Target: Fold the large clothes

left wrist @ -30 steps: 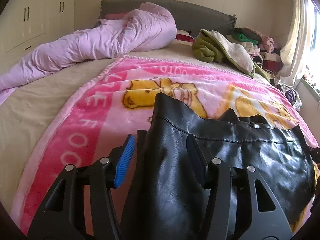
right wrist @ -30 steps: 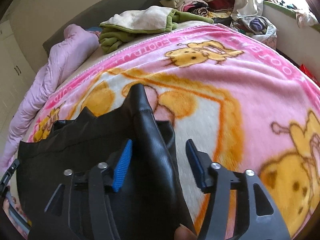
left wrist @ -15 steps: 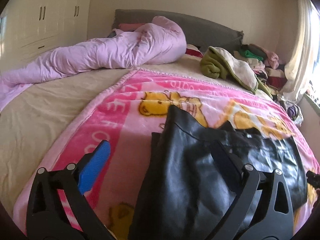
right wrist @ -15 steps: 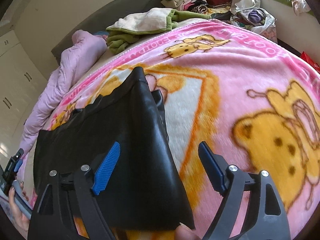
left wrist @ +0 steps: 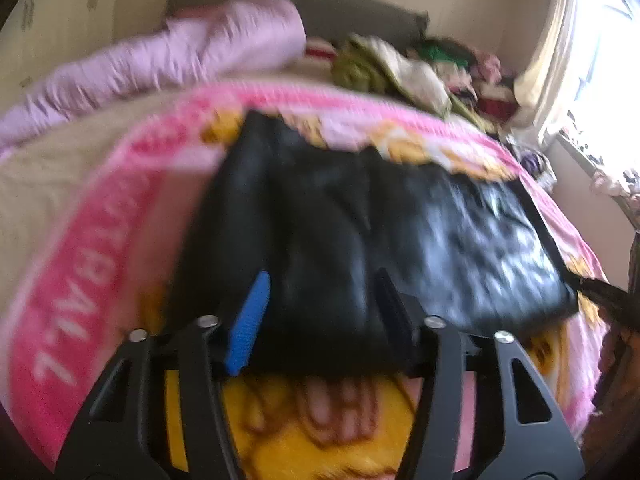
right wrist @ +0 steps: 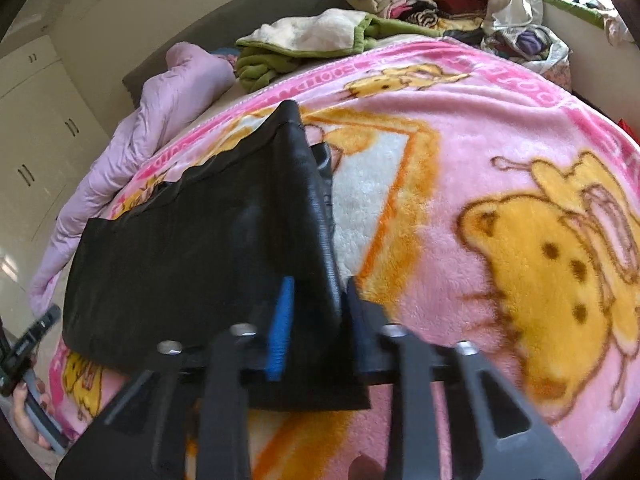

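Black garment (right wrist: 192,248) flat on pink blanket (right wrist: 460,152). Right gripper (right wrist: 316,320) closing, clamped on near corner; left gripper (left wrist: 320,312) closing around near edge, not visibly pinching. Likely risk: slick leather slipping free, spoiling fold.

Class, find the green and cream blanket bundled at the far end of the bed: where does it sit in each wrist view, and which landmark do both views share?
Left wrist view: green and cream blanket lies upper centre-right, beyond the black leather garment, blurred.
Right wrist view: the blanket lies upper centre, right of the lilac duvet.
Shared landmark: the pink cartoon blanket under the garment.
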The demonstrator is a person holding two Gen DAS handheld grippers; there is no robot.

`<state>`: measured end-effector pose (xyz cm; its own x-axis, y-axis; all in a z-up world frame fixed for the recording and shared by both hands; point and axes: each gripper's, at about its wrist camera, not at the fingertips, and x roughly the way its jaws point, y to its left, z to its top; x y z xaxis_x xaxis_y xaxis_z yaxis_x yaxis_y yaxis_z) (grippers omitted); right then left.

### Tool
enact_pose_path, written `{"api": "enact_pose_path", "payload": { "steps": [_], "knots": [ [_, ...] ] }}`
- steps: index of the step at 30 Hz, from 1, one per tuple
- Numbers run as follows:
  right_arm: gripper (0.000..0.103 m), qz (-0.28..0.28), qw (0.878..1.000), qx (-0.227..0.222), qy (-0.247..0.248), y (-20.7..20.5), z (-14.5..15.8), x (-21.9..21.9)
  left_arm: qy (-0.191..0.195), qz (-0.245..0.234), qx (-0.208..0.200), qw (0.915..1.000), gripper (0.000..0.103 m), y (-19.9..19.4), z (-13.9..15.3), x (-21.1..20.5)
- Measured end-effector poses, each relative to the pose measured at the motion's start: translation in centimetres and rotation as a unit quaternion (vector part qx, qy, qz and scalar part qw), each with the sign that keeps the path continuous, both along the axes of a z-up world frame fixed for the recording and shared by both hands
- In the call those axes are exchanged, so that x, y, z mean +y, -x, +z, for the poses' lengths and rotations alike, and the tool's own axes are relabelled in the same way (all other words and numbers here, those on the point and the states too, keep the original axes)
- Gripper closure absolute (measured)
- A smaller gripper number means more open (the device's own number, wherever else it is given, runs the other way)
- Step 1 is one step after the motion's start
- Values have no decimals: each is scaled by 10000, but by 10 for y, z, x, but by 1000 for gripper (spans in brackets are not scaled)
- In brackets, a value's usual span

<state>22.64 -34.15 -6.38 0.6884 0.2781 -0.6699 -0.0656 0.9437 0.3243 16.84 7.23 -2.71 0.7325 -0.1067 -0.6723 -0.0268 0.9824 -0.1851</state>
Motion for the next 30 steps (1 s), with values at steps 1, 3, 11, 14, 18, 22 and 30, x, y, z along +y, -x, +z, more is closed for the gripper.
{"api": "enact_pose_path", "payload": {
  "steps": [1, 3, 11, 14, 18, 22, 30],
  "knots": [
    [95, -6, 10000, -63, 27, 3, 2, -1, -86, -27, 141, 9999, 58, -3, -7, -4],
    [98, -25, 9999, -166, 24, 9, 5, -4, -203, -35, 249, 9995, 58, -6, -13, -6],
    [103, -631, 9971, 330, 285, 15, -32, -36, -41, -45, 347, 9994, 56, -9, -22, -2],
    [102, -731, 9969, 78, 296, 30, -19, -38, -54, -49, 340, 9994, 55, -8, -23, -3],
    [81, -426, 9978, -409, 316, 42, 8, -15, -114, -62, 329, 9994, 53, -7, -23, -5],
    [75, 215, 9958, -705, 546, 42, 28, 32, -119, -61, 327, 9994, 53, -7, -23, -6],
    [61, 1307, 9836, -765, 983, 30, 29, 118, -131, -60, 335, 9993, 53, -7, -23, -6]
  ]
}}
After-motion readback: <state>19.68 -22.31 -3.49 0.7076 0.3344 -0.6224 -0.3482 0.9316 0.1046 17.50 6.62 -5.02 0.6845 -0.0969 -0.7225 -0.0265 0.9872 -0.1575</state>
